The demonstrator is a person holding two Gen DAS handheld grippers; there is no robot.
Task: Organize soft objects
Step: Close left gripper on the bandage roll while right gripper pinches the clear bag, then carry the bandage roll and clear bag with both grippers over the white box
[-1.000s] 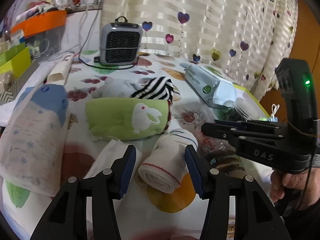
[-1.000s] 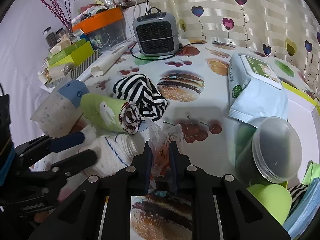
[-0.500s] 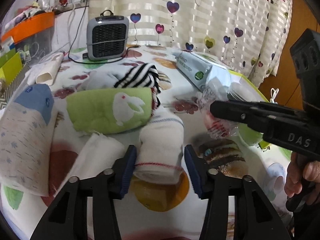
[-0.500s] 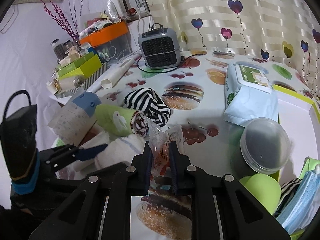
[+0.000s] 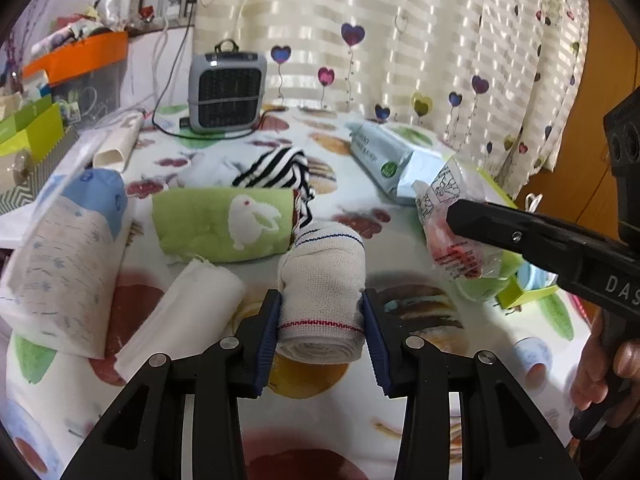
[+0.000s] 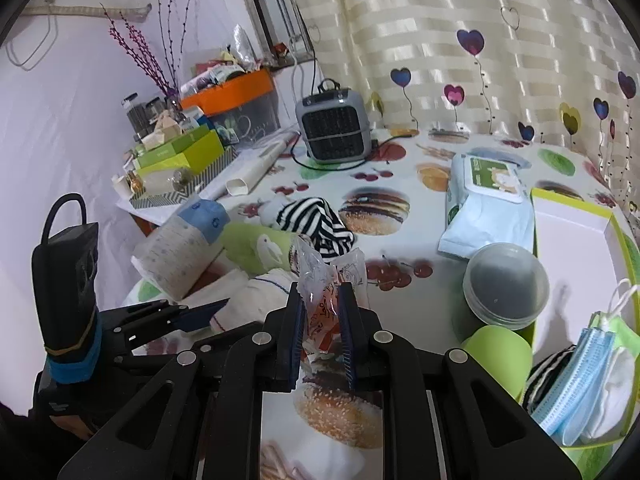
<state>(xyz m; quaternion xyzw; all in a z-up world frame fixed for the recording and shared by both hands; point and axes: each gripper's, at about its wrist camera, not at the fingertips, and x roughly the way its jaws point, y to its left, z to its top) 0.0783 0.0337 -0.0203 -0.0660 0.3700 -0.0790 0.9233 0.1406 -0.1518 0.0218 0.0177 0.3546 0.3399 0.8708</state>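
I read only "DAS" in white letters on the right gripper (image 5: 442, 216) body — other print too blurred

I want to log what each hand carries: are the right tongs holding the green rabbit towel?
No: the right tongs are shut on a crinkly clear packet, while the green rabbit towel lies rolled on the table.

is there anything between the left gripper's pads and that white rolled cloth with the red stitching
Nothing visible. The left gripper has just been closing, and its blue pads now sit against both sides of the white rolled cloth. The folded white cloth lies beside it, outside the jaws.
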